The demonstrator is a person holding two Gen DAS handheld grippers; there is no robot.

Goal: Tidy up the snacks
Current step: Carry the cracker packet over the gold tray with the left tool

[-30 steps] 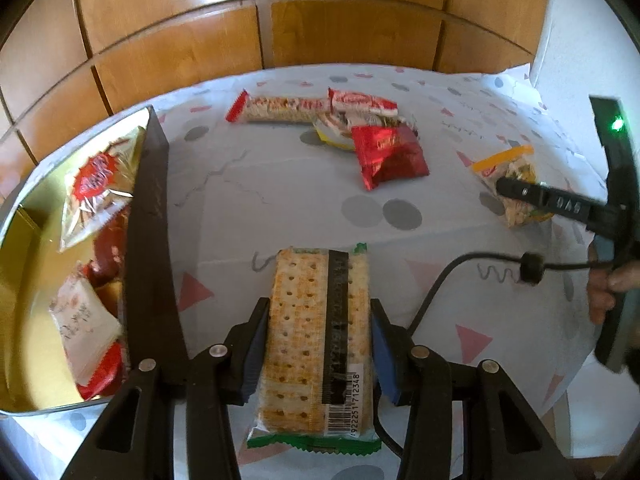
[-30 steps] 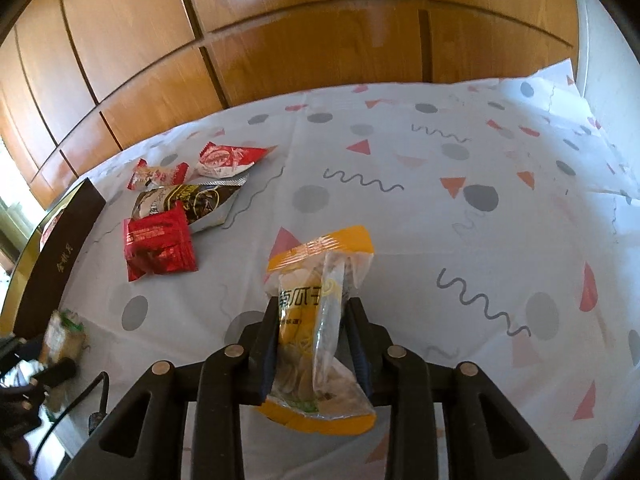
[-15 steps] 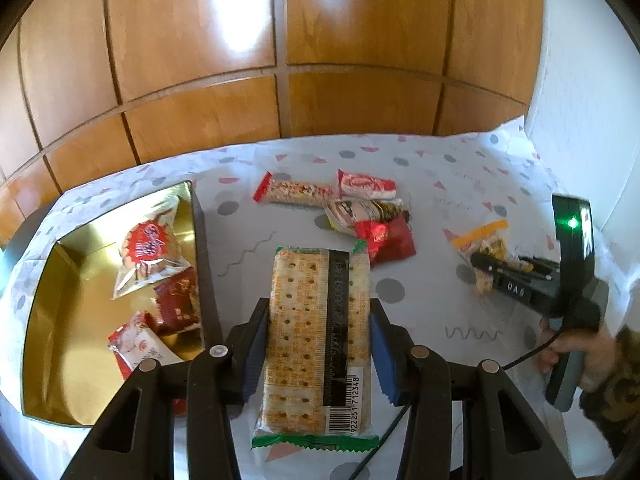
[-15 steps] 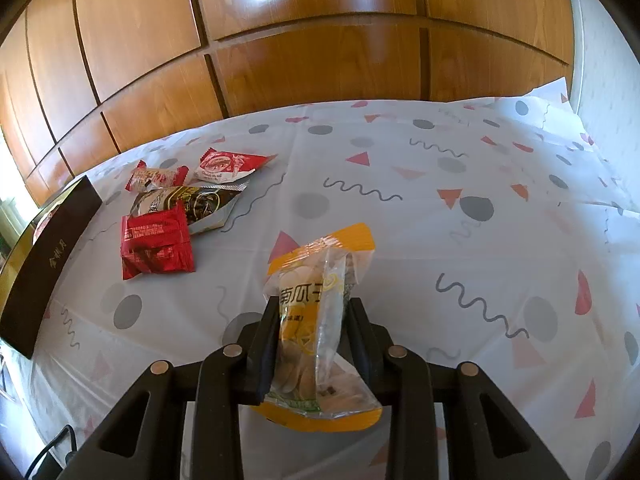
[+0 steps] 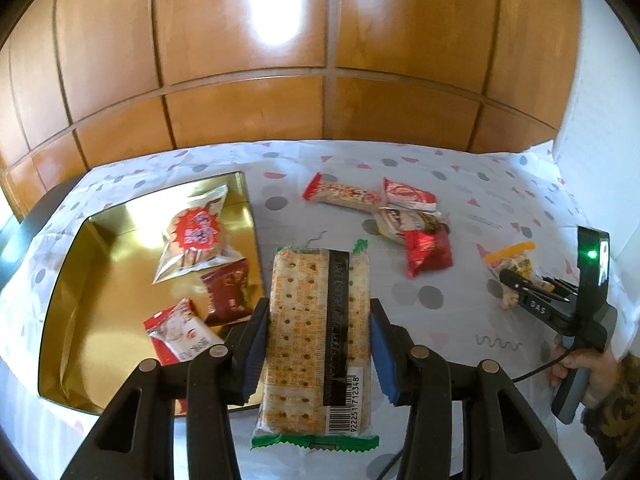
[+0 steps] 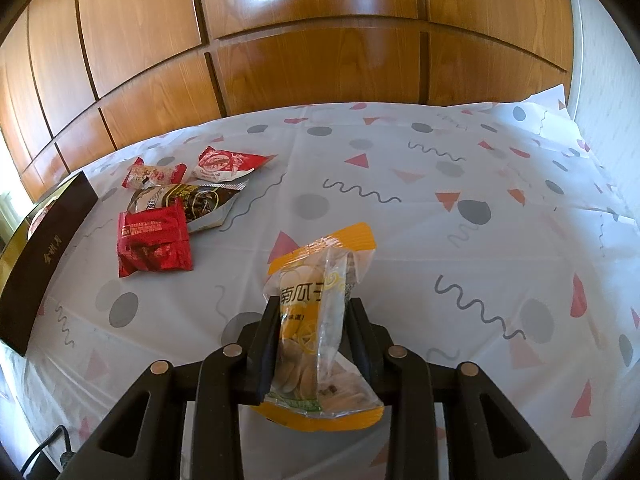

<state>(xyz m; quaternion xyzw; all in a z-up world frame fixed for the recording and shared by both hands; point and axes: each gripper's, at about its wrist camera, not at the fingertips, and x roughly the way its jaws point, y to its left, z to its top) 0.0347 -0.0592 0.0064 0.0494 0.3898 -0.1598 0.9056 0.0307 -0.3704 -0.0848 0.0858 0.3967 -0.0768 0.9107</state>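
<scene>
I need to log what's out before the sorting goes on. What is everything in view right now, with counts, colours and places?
Cracker pack: one, tan with green ends, clamped in the left gripper.
Pumpkin-chip bag: one, yellow and clear, clamped in the right gripper.
Gold box: one, gold inside, dark outside, left on the table.
Snacks in the box: three, red, white and clear.
Loose snacks on the cloth: four, mostly red, clustered right of the box.
Tablecloth: one, white with grey dots and pink triangles.
Wood panelling: brown, behind the table.
Left gripper: black, blue pads.
Right gripper: black.
Hand: one, holding the right gripper's handle.
</scene>
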